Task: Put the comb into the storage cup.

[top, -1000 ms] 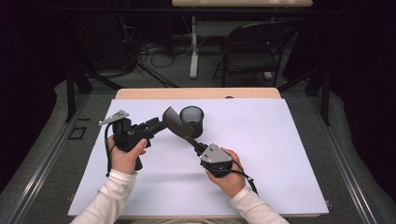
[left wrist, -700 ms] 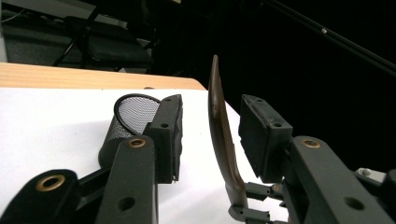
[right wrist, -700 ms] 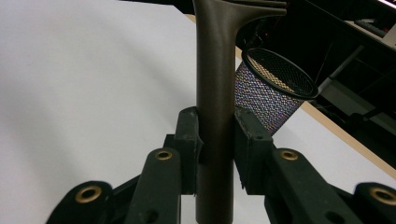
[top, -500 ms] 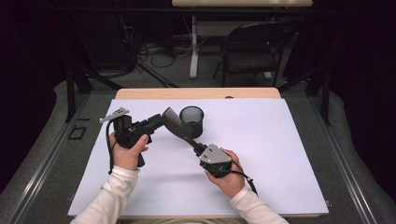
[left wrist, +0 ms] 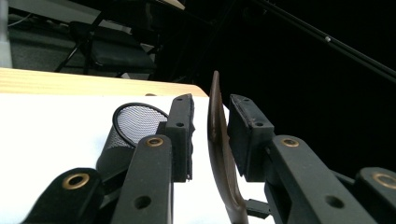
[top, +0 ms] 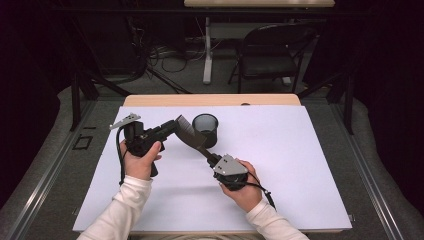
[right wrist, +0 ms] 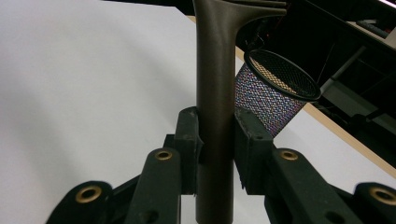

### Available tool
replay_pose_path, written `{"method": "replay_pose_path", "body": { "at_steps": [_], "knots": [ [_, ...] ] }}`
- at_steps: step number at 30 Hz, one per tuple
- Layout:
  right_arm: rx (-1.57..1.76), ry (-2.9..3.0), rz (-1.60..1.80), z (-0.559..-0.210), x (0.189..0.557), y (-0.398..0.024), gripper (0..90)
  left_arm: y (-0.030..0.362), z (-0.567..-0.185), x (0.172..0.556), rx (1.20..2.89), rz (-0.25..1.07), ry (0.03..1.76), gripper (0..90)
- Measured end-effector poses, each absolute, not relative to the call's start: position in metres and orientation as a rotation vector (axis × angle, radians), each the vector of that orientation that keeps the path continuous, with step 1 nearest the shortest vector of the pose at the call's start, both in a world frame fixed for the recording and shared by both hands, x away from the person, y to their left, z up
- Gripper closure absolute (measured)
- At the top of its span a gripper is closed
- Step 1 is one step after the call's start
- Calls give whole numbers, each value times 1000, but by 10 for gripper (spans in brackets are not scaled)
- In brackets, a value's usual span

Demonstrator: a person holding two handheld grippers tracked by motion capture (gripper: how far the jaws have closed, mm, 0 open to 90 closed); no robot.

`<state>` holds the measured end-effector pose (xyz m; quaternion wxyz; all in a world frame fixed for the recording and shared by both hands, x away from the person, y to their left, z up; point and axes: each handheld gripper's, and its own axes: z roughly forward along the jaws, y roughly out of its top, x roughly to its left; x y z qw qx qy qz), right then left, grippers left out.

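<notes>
2 hand-held grippers share a spatula point(top: 187, 132): right hand-held gripper point(right wrist: 215, 140) pinches its handle; left hand-held gripper point(left wrist: 211, 135), closing, hasn't clamped the blade; next, squeeze.

Dark brown spatula point(right wrist: 214, 93), black mesh cup point(right wrist: 273, 91)

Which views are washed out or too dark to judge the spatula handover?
Left gripper view: white table cover overexposed, background black, spatula blade silhouetted but sharp. Right gripper view: evenly lit, mesh cup shows colour moiré. High view: surroundings dark, table readable.
</notes>
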<state>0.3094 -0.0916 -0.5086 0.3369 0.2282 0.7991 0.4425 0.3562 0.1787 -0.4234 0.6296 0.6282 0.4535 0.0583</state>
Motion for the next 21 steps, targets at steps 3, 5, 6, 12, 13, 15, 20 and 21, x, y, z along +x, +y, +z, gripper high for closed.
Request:
{"method": "replay_pose_path", "body": {
  "at_steps": [3,5,6,12,13,15,20,21],
  "knots": [
    [594,2084,1154,-509,309,-91,731,178,-423,357,1434,130,1041,722],
    [596,2084,1155,-509,309,-91,731,178,-424,357,1432,128,1040,730],
    [597,2084,1155,-509,309,-91,731,177,-424,357,1431,125,1041,733],
    [593,2085,1156,-509,309,-91,731,177,-424,357,1426,110,1044,758],
    [592,2085,1157,-509,309,-91,730,177,-424,357,1426,110,1044,758],
    [593,2085,1157,-509,309,-91,731,176,-424,358,1425,107,1042,758],
    [591,2084,1160,-509,309,-91,731,175,-425,359,1427,97,1047,761],
    [590,2084,1162,-509,309,-91,730,174,-426,360,1421,93,1048,765]
  ]
}}
